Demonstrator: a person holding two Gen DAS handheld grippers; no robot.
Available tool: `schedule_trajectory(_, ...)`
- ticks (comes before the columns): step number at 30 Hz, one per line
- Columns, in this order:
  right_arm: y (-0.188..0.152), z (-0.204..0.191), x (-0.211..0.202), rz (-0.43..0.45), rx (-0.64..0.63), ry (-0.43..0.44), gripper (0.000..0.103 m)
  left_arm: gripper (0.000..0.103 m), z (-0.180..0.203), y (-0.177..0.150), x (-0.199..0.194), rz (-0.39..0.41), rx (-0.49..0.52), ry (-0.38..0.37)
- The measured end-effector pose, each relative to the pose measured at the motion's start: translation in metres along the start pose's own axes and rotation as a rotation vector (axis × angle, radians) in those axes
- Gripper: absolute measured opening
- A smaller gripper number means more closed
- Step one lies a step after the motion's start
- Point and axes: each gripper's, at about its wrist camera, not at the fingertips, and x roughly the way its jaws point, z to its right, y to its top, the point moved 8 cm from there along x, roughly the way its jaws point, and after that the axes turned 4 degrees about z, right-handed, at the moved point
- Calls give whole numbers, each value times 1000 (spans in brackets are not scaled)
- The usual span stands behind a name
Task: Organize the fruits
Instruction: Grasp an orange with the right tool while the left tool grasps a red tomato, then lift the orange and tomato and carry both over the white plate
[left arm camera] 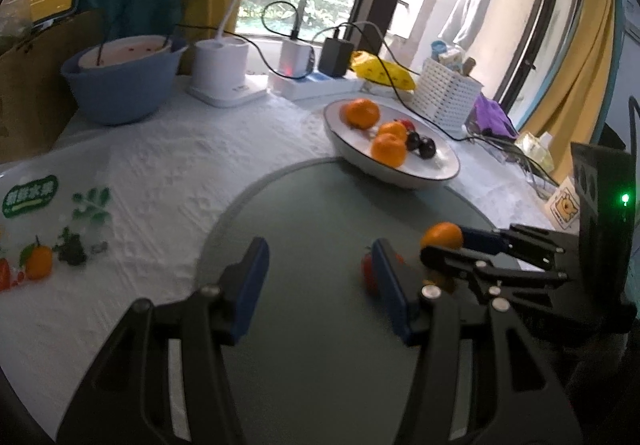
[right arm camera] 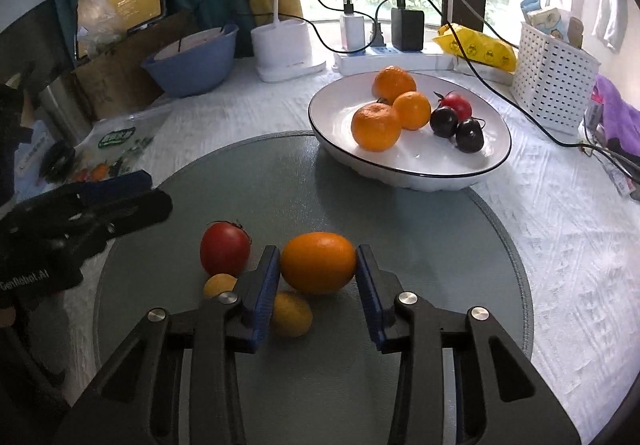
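Observation:
My right gripper [right arm camera: 318, 265] is shut on an orange [right arm camera: 318, 263] just above the grey round mat [right arm camera: 420, 265]; it shows in the left wrist view [left arm camera: 442, 235] too. A red tomato [right arm camera: 224, 249] and two small yellow fruits [right arm camera: 291, 314] lie on the mat beside its left finger. A white plate [right arm camera: 412, 165] behind holds three oranges [right arm camera: 376, 127], a red tomato [right arm camera: 456, 104] and two dark fruits [right arm camera: 469, 135]. My left gripper [left arm camera: 320, 269] is open and empty over the mat, left of the right gripper; the red tomato [left arm camera: 368, 277] peeks past its right finger.
A blue bowl [right arm camera: 192, 61], a white lamp base [right arm camera: 284, 49], a power strip with chargers [right arm camera: 384, 57], a yellow packet [right arm camera: 476, 45] and a white basket [right arm camera: 554, 77] line the back. A printed fruit bag [left arm camera: 40, 229] lies at the left. Cables [right arm camera: 520, 109] run by the plate.

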Motion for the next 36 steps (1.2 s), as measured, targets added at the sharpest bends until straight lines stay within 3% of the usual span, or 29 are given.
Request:
schedule_trajectory(10,2,21,-15,26,26,2,41,55,28,-7,18,-65,16,-38)
schedule_trajectory(19,2,37,-24,43,43,2,41,55,34,-15,31,-125,14,-16)
schedule_trajectory(24,1,41,-25,47,53,5,41,42,40,-14,33,-126,44,-28)
schedule_trajectory(26,2,42,-26,50,52,7,41,33,43,-13,33,-128,47,-36)
schedule_trajectory(36,8,43,-29,64,47,12,41,30,51,-11,27,-123,57,-63)
